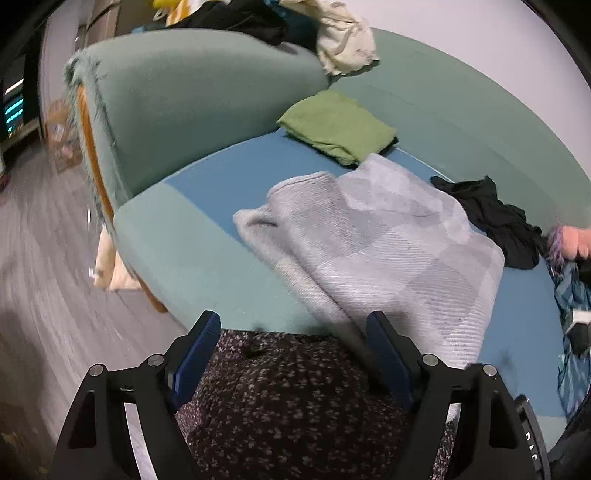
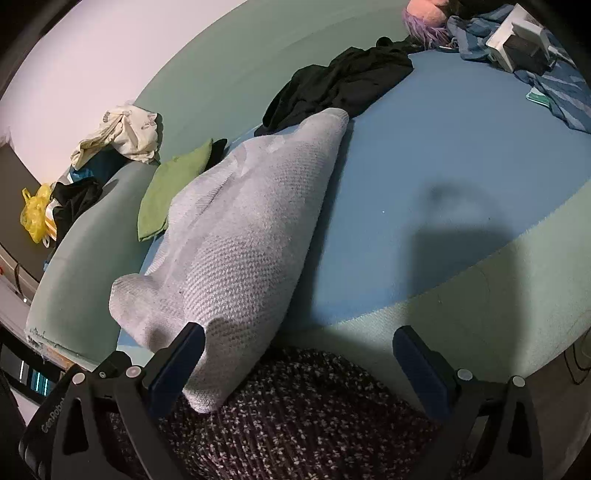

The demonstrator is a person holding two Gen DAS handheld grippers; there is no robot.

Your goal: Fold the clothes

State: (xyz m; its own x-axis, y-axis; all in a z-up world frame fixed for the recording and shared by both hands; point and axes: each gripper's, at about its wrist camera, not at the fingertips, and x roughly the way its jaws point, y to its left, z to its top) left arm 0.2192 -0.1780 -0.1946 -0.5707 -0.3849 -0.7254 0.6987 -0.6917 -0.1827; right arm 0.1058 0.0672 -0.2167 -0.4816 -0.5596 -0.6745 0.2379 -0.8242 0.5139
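A light grey knit garment (image 1: 373, 236) lies across the blue seat of a teal sofa (image 1: 221, 184), its near end hanging over the front edge. It also shows in the right wrist view (image 2: 240, 243). My left gripper (image 1: 291, 354) is open, its blue pads on either side of a dark floral fabric (image 1: 291, 402) below; the grey garment's edge runs beside the right pad. My right gripper (image 2: 299, 365) is open and empty, above the same floral fabric (image 2: 295, 413), with the grey garment's near end beside its left pad.
A folded green garment (image 1: 336, 127) lies at the back of the seat. A crumpled black garment (image 1: 491, 214) lies to the right. A pile of clothes (image 1: 332, 33) tops the sofa arm. A blue striped cloth and a white box (image 2: 517, 40) sit far right. Grey wood floor (image 1: 40, 258) lies left.
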